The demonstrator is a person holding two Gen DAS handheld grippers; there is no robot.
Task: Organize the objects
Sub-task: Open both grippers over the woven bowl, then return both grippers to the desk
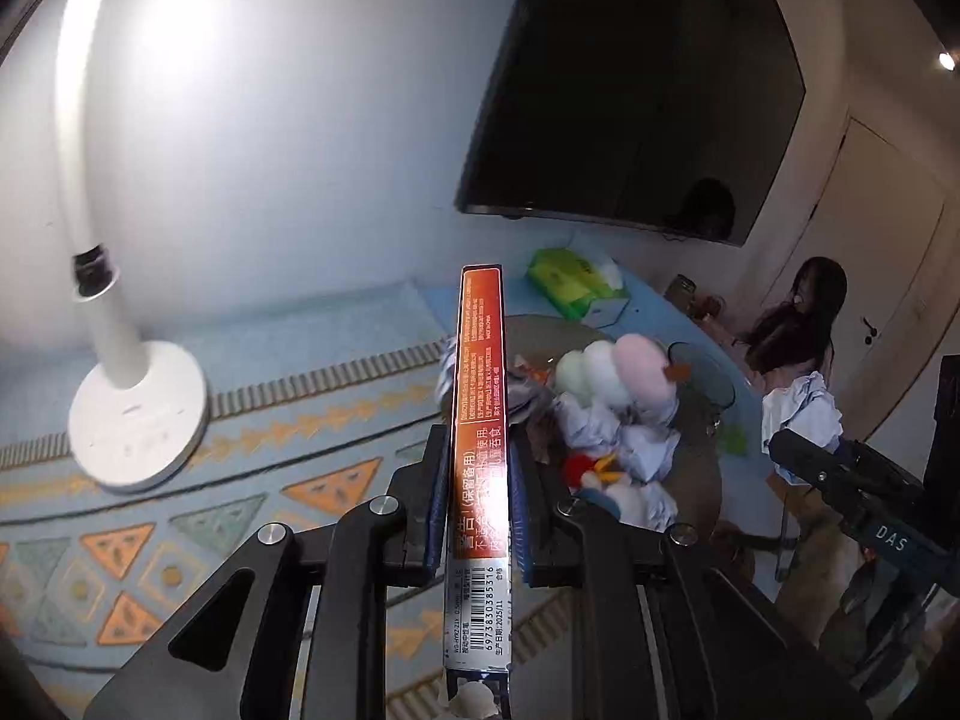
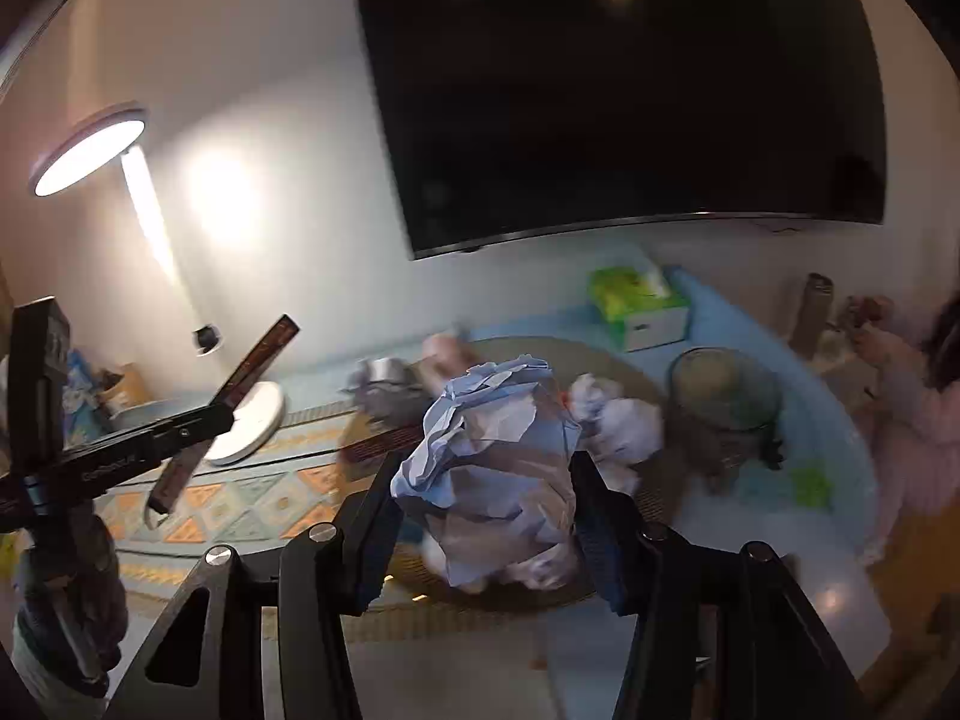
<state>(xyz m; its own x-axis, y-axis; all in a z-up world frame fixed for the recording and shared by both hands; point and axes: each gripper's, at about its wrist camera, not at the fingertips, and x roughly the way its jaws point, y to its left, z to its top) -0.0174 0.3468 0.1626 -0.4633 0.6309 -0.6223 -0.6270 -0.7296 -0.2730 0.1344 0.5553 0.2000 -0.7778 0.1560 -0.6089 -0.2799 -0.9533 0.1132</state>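
Blurred in the right wrist view: the pile of crumpled papers (image 2: 606, 420) and the seated person (image 2: 918, 396) at the picture's edge. Hidden behind the paper ball (image 2: 498, 468): part of the round mat (image 2: 636, 360). Cut off below: the slim box (image 1: 478, 480). Unreadable: its small print.

White lamp (image 1: 135, 414), dark wall screen (image 1: 636, 90), perhaps a seated person (image 1: 798, 324).

1. We face a pale wall (image 1: 270, 150) with a large dark television (image 2: 630, 90) mounted on it.
2. We see a white floor lamp (image 2: 90, 147) shining at left, its round base (image 1: 138, 414) resting on a blue patterned rug (image 1: 240, 480).
3. A closed white door (image 1: 888, 252) stands at right.
4. Ceiling spotlights reflect in the screen.
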